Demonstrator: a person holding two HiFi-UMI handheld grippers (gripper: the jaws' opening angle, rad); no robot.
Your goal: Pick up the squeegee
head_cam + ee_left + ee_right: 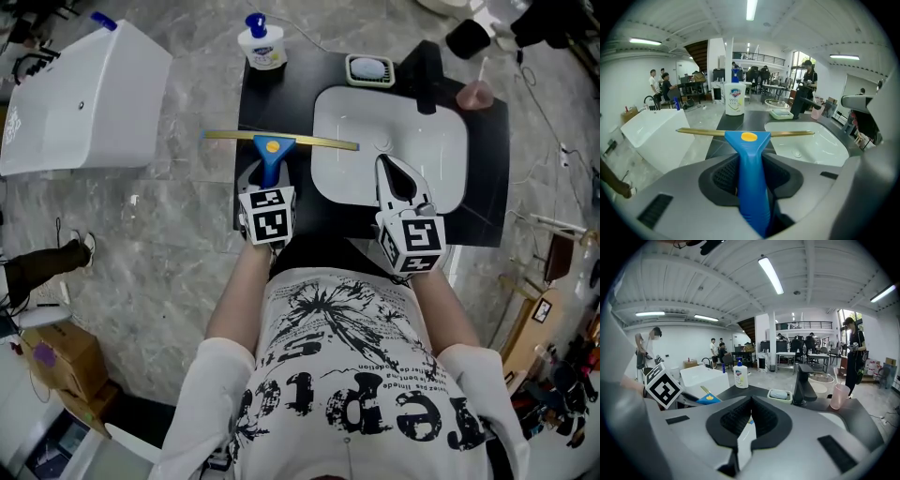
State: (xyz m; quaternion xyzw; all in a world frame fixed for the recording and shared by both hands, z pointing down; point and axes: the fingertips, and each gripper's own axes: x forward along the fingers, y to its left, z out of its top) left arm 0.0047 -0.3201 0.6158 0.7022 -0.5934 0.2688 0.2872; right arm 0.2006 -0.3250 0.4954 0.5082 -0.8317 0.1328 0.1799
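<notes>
The left gripper (751,180) is clamped on the blue plastic handle of the squeegee with the thin brass-coloured blade (749,140). The handle stands straight between the two jaws, and the blade lies crosswise just ahead of them. The right gripper (748,425) has its jaws together with nothing between them.

I judge that the grasp is made and the lifting is the step in hand. Whether the blade is already free of the black countertop (281,94) below it, I cannot tell. The next move calls for a firm hold and a straight rise, so that the long blade does not tip.

Beside the blade's right end is the white oval sink basin (347,122), which holds nothing; the right gripper hangs over it. Beyond the basin, a pale green soap dish (369,70) holds a light blue soap bar. A pink translucent cup (476,94) stands further right, its contents not visible.
</notes>
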